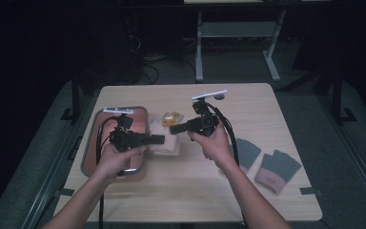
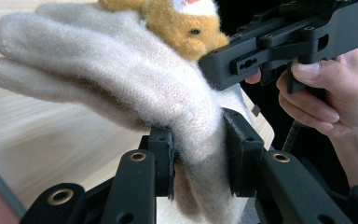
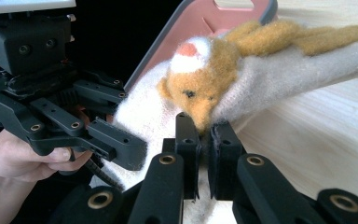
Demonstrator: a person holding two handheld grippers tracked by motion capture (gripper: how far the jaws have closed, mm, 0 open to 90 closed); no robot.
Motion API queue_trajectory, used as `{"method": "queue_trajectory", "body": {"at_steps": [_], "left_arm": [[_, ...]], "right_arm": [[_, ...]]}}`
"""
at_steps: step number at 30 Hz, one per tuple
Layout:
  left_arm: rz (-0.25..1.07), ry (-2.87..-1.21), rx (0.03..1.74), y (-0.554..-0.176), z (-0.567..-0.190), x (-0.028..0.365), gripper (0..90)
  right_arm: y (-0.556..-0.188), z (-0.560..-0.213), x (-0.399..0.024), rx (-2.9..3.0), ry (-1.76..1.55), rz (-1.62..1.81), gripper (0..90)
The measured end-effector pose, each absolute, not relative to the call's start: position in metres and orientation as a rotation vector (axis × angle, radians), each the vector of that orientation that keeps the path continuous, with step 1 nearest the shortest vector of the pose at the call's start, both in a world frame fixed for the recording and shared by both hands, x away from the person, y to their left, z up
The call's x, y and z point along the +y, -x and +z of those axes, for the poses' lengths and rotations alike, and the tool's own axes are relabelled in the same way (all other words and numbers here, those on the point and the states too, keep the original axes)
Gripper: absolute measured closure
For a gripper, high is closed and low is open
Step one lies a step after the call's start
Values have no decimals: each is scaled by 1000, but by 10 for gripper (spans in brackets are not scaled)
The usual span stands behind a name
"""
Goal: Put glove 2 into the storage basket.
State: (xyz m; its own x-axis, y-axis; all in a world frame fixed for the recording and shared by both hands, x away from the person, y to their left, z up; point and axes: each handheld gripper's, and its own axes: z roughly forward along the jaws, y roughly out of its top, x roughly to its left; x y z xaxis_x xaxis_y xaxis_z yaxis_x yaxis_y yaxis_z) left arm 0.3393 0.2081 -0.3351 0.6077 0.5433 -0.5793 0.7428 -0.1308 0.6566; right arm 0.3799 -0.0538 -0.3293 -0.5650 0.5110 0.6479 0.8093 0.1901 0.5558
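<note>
A cream woolly glove point(image 1: 166, 144) with an orange plush animal point(image 1: 170, 117) on its back is at mid-table, held between both grippers. My left gripper point(image 1: 159, 139) comes in from the left. In the left gripper view the left gripper point(image 2: 198, 158) is shut on the glove point(image 2: 121, 79) near its cuff, and the glove's fingers stick out over the tabletop. My right gripper point(image 1: 173, 129) reaches in from the right. Up close, the right gripper point(image 3: 204, 144) is shut on the glove's edge point(image 3: 289, 74), just under the plush animal point(image 3: 200, 88).
A pink tray with a grey rim point(image 1: 88, 152) lies at the table's left, under my left hand. Two grey fingerless gloves with pink cuffs point(image 1: 245, 152) point(image 1: 276, 171) lie at the right. Light wooden tabletop point(image 1: 248, 109) stretches behind; a desk frame stands beyond.
</note>
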Motion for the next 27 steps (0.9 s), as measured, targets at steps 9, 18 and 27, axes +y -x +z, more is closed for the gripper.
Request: {"method": "queue_trajectory", "body": {"at_steps": [9, 18, 27], "left_arm": [[-227, -1771, 1062, -343, -326, 225, 673], [-197, -1757, 1070, -344, -315, 244, 674], [-176, -1729, 1095, -343, -312, 267, 675]], "right_arm": [[-389, -320, -38, -2144, 1223, -1339, 840], [-397, -313, -22, -2109, 1191, -1362, 840], [-404, -306, 3, -2121, 1150, -1366, 840]]}}
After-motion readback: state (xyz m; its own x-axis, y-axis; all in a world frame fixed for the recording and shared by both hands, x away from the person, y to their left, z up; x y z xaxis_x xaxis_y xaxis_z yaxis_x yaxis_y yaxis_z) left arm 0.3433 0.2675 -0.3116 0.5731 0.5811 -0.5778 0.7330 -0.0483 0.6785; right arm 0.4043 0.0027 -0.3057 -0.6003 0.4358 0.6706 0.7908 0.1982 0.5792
